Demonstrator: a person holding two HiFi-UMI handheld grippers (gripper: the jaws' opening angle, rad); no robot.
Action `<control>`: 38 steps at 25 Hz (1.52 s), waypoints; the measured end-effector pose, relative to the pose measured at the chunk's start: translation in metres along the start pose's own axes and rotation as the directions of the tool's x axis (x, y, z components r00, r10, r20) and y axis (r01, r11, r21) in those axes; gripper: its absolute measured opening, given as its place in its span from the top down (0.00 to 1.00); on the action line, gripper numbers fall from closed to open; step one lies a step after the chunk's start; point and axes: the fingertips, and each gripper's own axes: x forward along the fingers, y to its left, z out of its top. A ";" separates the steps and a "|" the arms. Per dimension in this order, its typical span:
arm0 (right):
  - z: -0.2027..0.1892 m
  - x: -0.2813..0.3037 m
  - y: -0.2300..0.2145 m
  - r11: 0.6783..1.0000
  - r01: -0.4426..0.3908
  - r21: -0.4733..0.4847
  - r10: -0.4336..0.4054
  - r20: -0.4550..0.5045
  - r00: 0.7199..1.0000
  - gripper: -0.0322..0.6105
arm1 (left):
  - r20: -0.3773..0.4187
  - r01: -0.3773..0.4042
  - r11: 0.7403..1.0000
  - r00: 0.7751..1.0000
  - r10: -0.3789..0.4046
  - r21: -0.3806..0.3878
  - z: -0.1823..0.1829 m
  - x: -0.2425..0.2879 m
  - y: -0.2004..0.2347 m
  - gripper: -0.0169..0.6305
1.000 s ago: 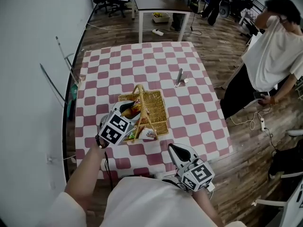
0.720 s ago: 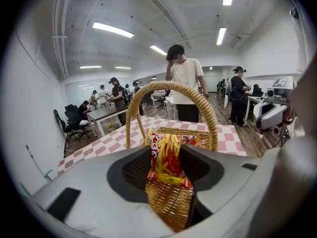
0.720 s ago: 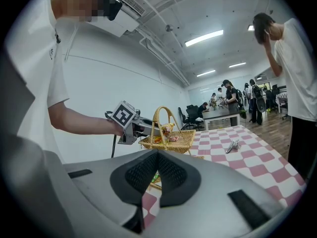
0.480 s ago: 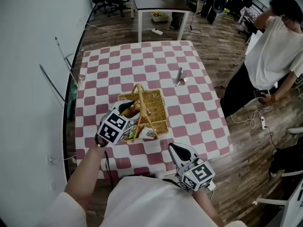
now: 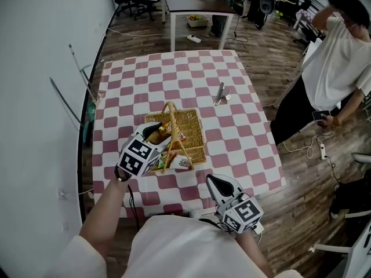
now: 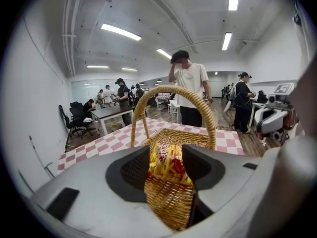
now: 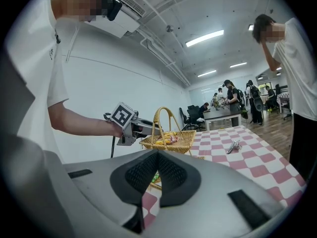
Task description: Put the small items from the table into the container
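Left gripper (image 5: 157, 138) was noted left of centre in the head view, its tips at the near left corner of the wicker basket (image 5: 196, 133). Seen along its own jaws, that gripper (image 6: 166, 157) was released: the jaws stood apart and were opening. A yellow-and-red snack packet (image 6: 167, 163) lay inside the basket and was framed in the gap between them, with no pad seen pressing on it. Woven basket wall (image 6: 168, 202) filled the lower centre of that view, and the arched handle (image 6: 173, 89) was recorded upright above the jaws. Right gripper (image 5: 214, 182) was held at the bottom centre of the head view, over the near edge of the table (image 5: 235, 141) and apart from the basket. In its own view that gripper (image 7: 157, 155) was clenched, the jaws closed together with nothing between them. The basket was recorded at the middle of the red-and-white checked cloth, with colourful packets (image 5: 169, 135) inside it. A silvery item (image 5: 219, 94) was seen lying on the cloth to the upper right of the basket, well apart from it and from both grippers; what it was could not be made out. It also showed right of centre in the right gripper view (image 7: 233, 146). A person in a white shirt (image 5: 336, 57) was seen standing at the right edge of the head view, beside the table.
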 end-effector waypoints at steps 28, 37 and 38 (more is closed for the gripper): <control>0.006 0.013 0.008 0.992 -0.125 -0.030 0.125 0.001 0.992 0.95 | 0.077 -0.155 0.983 0.984 0.163 -0.102 -0.003 -0.054 0.008 0.90; 0.012 0.013 0.008 0.986 -0.160 -0.048 0.160 0.005 0.987 0.95 | 0.087 -0.206 0.968 0.972 0.220 -0.140 -0.006 -0.075 0.001 0.94; 0.012 0.013 0.009 0.985 -0.164 -0.048 0.165 0.006 0.986 0.95 | 0.090 -0.213 0.966 0.970 0.227 -0.147 -0.007 -0.078 0.000 0.94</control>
